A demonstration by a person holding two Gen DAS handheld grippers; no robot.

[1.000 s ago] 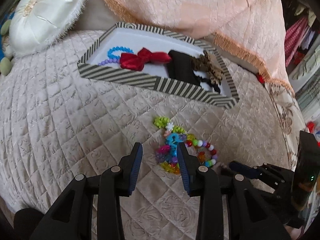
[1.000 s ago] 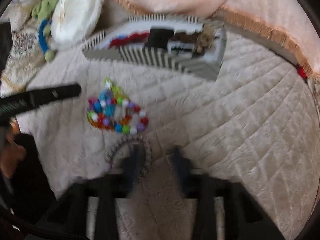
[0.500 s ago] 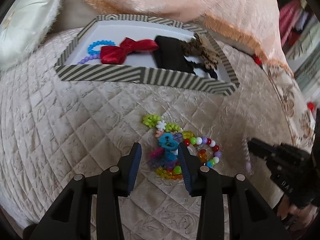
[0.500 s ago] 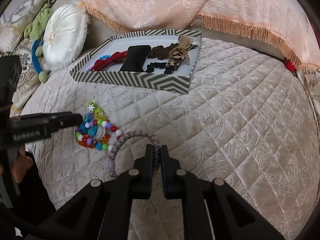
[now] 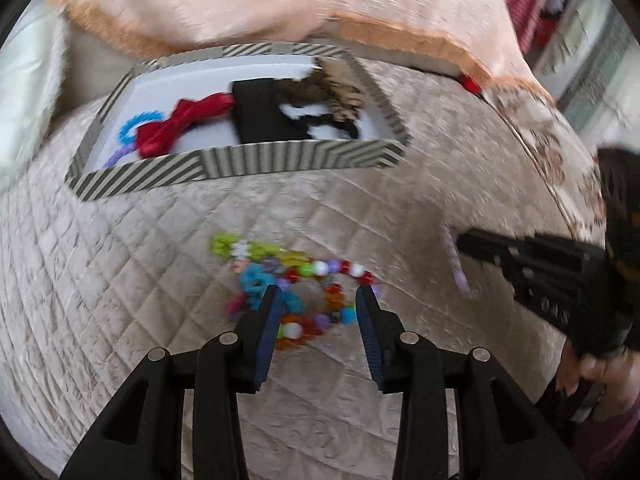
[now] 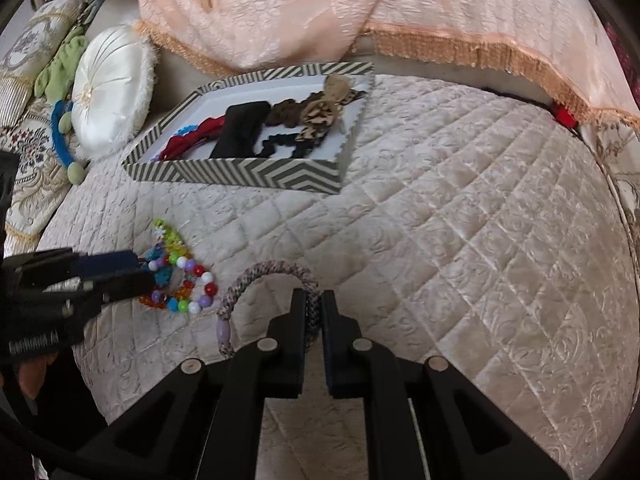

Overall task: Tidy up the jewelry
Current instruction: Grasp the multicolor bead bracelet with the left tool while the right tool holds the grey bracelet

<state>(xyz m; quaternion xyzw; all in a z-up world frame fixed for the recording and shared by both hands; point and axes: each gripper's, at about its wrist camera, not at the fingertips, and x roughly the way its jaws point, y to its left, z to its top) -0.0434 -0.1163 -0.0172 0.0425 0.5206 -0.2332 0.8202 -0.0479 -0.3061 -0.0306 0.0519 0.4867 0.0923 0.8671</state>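
White lettering was seen on the side of the left gripper (image 6: 140,270) in the right wrist view, but it was too small and blurred to be read; no other writing could be made out. The left gripper (image 5: 318,300) was held with its jaws apart over the pile of coloured bead bracelets (image 5: 296,280) on the quilted bedspread (image 5: 120,280), the blue-padded fingers (image 5: 269,320) set on either side of the near half of the pile; whether the beads were touched could not be told. Compared with half a second before, the pile was framed more centrally between the fingers and the view had become blurred. The right gripper (image 6: 314,310) was clamped on the braided bracelet (image 6: 272,276), whose loop arched up to the left and ended in a pale lilac bead (image 6: 223,330); the same grip was seen half a second before, while a second before the jaws had been apart around it. The bracelet lay just right of the bead pile (image 6: 176,276). The striped tray (image 6: 240,170) sat at the far side of the bedspread, holding a red bow (image 5: 180,122), a blue ring (image 5: 130,130), a black piece (image 5: 260,112) and leopard-print ties (image 6: 320,118). A white round cushion (image 6: 108,88) lay to the far left, beside a peach fringed cover (image 6: 320,8)
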